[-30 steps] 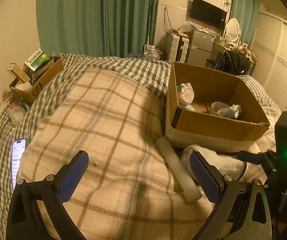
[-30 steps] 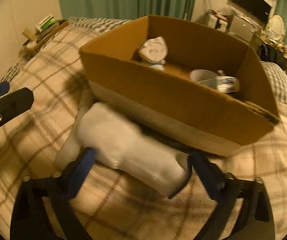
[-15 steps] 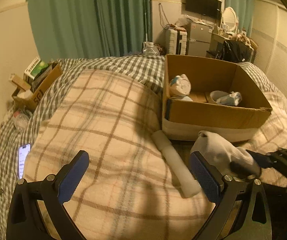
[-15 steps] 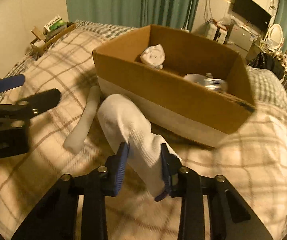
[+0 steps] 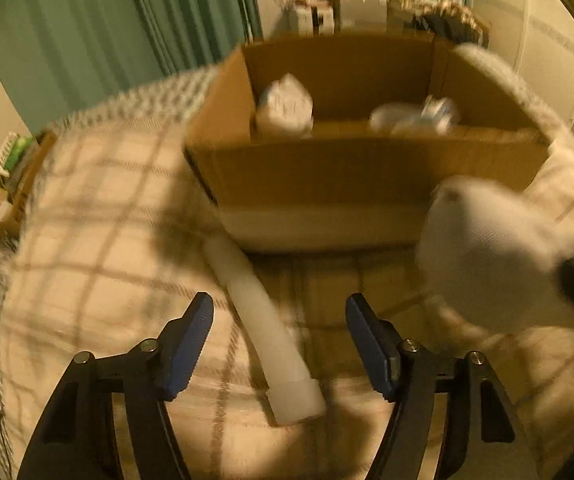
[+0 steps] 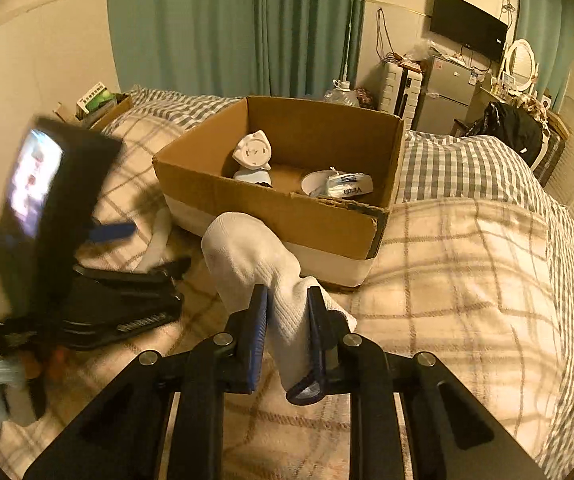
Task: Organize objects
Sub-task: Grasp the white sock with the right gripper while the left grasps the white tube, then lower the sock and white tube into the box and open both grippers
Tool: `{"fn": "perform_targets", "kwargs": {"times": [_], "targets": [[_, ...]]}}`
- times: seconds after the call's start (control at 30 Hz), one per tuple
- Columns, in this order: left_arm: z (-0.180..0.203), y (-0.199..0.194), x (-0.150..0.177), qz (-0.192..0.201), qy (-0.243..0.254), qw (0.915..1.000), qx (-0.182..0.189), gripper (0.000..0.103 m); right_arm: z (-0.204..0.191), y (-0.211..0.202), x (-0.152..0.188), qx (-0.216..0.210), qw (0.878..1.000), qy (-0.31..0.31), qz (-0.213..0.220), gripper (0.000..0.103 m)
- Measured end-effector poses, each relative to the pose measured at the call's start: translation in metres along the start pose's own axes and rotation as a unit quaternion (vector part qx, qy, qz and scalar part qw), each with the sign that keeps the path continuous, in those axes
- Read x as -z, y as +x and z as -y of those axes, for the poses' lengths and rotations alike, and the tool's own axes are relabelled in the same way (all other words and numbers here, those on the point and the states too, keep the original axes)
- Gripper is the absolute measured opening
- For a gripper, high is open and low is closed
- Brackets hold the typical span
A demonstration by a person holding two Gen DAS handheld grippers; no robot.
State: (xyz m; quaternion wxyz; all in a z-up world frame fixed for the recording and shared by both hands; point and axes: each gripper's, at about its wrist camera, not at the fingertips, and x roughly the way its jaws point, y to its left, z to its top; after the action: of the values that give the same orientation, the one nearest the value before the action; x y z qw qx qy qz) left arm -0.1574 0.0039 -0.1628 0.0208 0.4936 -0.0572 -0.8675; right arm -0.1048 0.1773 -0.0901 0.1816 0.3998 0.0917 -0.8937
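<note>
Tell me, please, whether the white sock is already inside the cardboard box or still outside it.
Outside. The right gripper is shut on the white sock, which hangs in front of the cardboard box, short of its near wall.

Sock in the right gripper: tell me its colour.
White; the sock shows best in the right wrist view, clamped by the right gripper.

Right gripper [image 6: 287,312] pinches white sock [image 6: 259,264] before cardboard box [image 6: 287,216].
</note>
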Motion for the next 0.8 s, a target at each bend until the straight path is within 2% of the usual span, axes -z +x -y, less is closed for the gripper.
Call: {"fn": "perform_targets", "kwargs": {"times": [0.03,0.1,0.13,0.17,0.3,0.5,0.8], "targets": [[-0.003,0.011,0.002,-0.02,-0.008,0.9998,0.005,0.04,0.001,0.001,0.0,-0.003,1.0,0.002,0.0,0.018],[-0.01,0.018,0.006,-0.034,-0.024,0.999,0.016,0.026,0.002,0.001,0.001,-0.007,1.0,0.005,0.001,0.018],[-0.011,0.016,0.006,-0.03,-0.028,0.9989,0.021,0.018,0.002,0.0,0.001,-0.008,1.0,0.005,0.002,0.018],[-0.013,0.011,0.007,-0.022,-0.031,0.9989,0.028,0.014,0.002,0.0,0.001,-0.008,1.0,0.005,0.003,0.018],[-0.012,-0.011,0.012,0.006,-0.029,0.999,0.034,0.012,0.001,-0.01,0.0,-0.003,1.0,0.004,0.012,0.018],[-0.02,-0.055,0.029,0.033,-0.05,0.9942,0.089,0.011,0.0,-0.032,0.009,0.001,1.0,0.016,0.023,0.018],[-0.021,-0.112,0.034,0.074,-0.056,0.9877,0.126,0.01,-0.002,-0.067,0.023,0.014,0.999,0.034,0.037,0.018]]}}
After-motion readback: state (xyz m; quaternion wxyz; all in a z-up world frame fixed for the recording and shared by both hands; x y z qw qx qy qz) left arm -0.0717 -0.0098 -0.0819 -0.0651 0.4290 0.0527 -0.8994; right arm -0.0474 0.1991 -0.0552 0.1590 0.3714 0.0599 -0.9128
